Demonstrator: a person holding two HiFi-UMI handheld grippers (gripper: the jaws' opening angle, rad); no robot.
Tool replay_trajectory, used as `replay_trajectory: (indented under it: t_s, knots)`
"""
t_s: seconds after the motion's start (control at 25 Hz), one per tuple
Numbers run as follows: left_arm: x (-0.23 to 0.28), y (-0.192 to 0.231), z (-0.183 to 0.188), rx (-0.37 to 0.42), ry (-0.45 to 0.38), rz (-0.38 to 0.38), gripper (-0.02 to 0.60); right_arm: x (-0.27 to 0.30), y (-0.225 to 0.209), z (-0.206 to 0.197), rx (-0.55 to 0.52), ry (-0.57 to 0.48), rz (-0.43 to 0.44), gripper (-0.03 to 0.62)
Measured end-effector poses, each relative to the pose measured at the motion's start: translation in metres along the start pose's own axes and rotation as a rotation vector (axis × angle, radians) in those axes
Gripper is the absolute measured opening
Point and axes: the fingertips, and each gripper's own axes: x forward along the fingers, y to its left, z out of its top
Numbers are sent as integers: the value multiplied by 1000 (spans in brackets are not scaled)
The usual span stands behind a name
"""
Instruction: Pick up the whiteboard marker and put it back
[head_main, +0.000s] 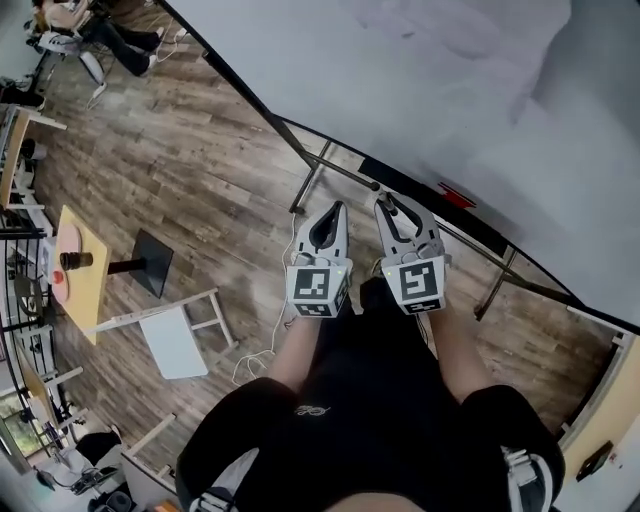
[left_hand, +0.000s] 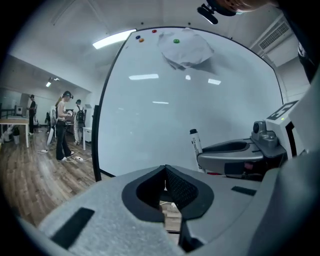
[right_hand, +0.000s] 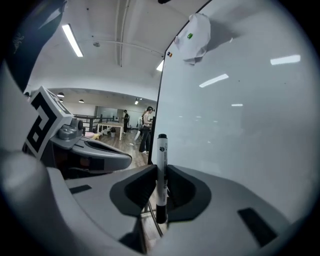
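Gripping the whiteboard marker, the right claw has both pads pressed on the barrel. The marker stands upright, one black end rising above the jaws and the other poking out below them. Left claw: jaws together, nothing between them, just beside the right claw on its left. Whiteboard: ahead of both claws, near their tips. Crumpled white cloth: high on the board, well above the claws. Wooden floor: beneath both.

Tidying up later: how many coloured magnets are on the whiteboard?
4: blue, orange and red along the whiteboard's top edge, green pinning the white cloth. Others may be hidden.
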Motion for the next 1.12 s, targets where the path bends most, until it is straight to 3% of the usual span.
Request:
replay_trajectory:
  t_s: [0.24,0.52,0.76,1.12]
  knots:
    - [26,14,-30,-39,68,-75,6,32,-2,-32,-104,199,-2,55]
    - [52,56,-57,-42,125,-141,6,77,1,-70,-333,450,9,54]
    - [74,74,-72,-67,157,-200,6,106,-8,-135,-574,698,15,54]
    - [86,116,-74,-79,186,-199,6,137,-12,-170,-566,822,-15,55]
